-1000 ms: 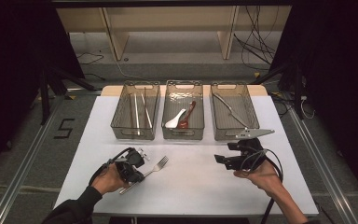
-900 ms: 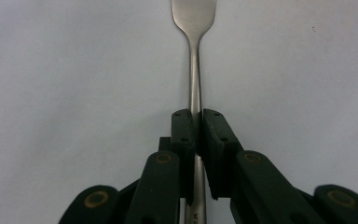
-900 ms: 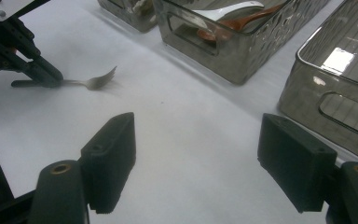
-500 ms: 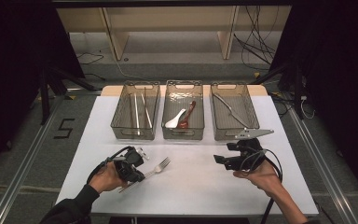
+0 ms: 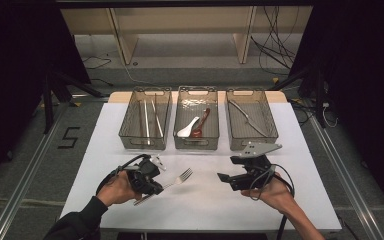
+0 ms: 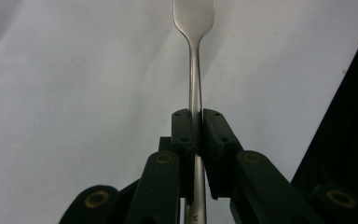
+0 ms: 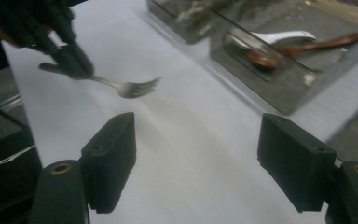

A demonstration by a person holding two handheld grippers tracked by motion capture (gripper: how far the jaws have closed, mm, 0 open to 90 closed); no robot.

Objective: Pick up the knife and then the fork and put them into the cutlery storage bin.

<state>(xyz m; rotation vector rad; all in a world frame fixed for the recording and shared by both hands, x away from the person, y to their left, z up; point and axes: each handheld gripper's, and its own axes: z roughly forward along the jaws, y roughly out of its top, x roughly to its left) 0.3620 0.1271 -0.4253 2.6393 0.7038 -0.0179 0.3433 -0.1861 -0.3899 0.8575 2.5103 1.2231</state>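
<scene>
Fork (image 6: pixel 195 70) pinched mid-handle between left gripper (image 6: pixel 195 135) jaws, tines pointing away from hand, held just above white table (image 5: pixel 105 150). Left forearm enters low, angled inward. Right gripper (image 7: pixel 200 158) spread wide, grasping nothing, facing the fork. One fork held; three bins (image 5: pixel 196 146) beyond.

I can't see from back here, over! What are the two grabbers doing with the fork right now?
Left gripper shut on the fork, handle clamped, tines forward. Right gripper open, holding nothing. Three bins beyond; bare table between.
</scene>
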